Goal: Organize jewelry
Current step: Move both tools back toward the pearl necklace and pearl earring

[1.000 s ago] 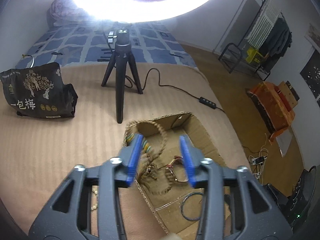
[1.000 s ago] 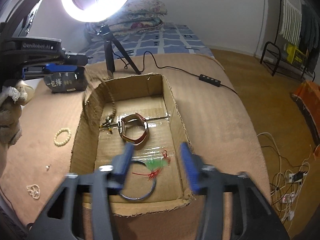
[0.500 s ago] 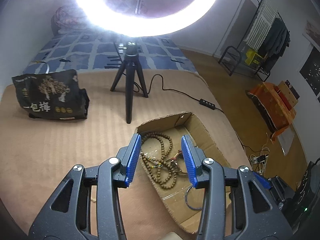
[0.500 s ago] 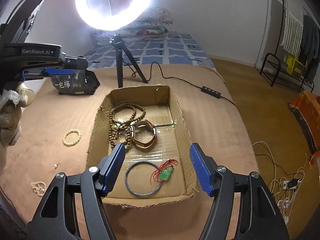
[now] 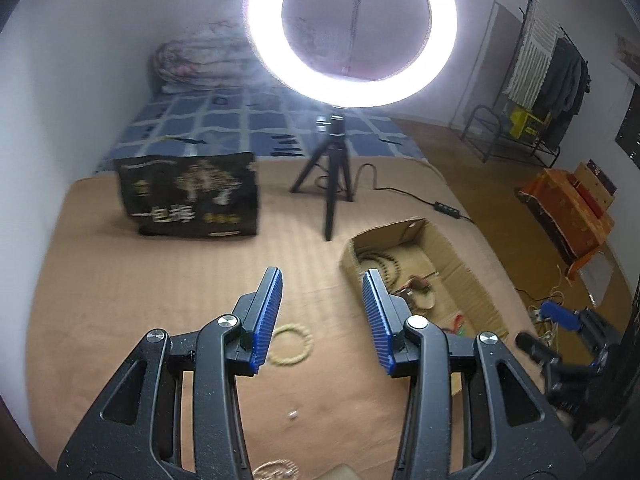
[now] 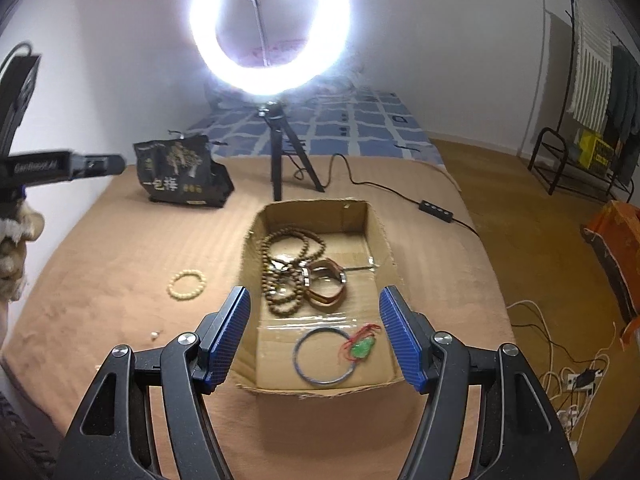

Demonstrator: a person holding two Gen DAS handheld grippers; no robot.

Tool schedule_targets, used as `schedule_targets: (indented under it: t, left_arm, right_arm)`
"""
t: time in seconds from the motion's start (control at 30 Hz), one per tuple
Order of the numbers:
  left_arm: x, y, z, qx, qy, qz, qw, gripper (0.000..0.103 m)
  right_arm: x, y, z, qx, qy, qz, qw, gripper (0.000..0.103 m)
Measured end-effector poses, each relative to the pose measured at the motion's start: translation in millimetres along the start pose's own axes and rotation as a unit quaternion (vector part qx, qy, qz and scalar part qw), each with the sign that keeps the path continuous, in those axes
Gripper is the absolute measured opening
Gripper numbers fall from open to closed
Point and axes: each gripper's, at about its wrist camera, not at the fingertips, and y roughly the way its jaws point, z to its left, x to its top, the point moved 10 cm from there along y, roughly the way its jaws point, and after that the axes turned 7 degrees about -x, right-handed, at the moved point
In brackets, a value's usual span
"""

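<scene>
My left gripper (image 5: pixel 323 280) hangs open and empty over the brown blanket. A cream bead bracelet (image 5: pixel 309 344) lies just below its fingers, also seen in the right wrist view (image 6: pixel 186 298). To its right is the cardboard box (image 5: pixel 452 256). My right gripper (image 6: pixel 315 294) stands open and empty above the near end of the box (image 6: pixel 320 389). Inside lie a brown bead necklace (image 6: pixel 265 266), a brown strap watch (image 6: pixel 326 300), a blue bangle (image 6: pixel 297 356) and a green pendant on red cord (image 6: pixel 362 347).
A ring light on a black tripod (image 6: pixel 276 160) stands behind the box, its cable (image 6: pixel 436 210) running right. A black printed bag (image 6: pixel 180 176) sits at the back left. A loose bead (image 6: pixel 154 335) and a pale chain (image 5: pixel 276 468) lie on the blanket. A gloved hand (image 6: pixel 12 240) is at the left.
The brown bead necklace has dropped into the box and settled. My left gripper has swung left and up, away from the box, to above the cream bracelet. The right gripper has risen slightly.
</scene>
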Motion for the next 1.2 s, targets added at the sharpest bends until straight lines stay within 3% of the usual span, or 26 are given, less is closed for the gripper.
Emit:
schedule_targets:
  t: [0.43,0.7,0.9,1.2]
  left_arm:
    - [-79.7,-58.0,70.1,0.027,-0.018,0.016,0.9993,0.043]
    - [-152.1,-52.0,90.6,0.012,-0.035,0.065,0.9972,0.043]
    - [-194.2,-35.8,84.0,-0.007,-0.021,0.101,0.9946,0.043]
    - [-236.1,-5.0,80.1,-0.029,-0.018,0.149,0.9882,0.043]
  right_arm:
    - [-6.9,-13.6,55.9,0.055,-0.013,0.002,0.998,0.067]
    - [-29.6,-1.7,99.0,0.099,-0.010,0.032,0.995,0.067]
    - [-50.3,12.5,136.0,0.111,-0.043,0.052,0.992,0.067]
    - [-72.3,35.2,176.7,0.130,-0.074,0.080,0.986,0.067]
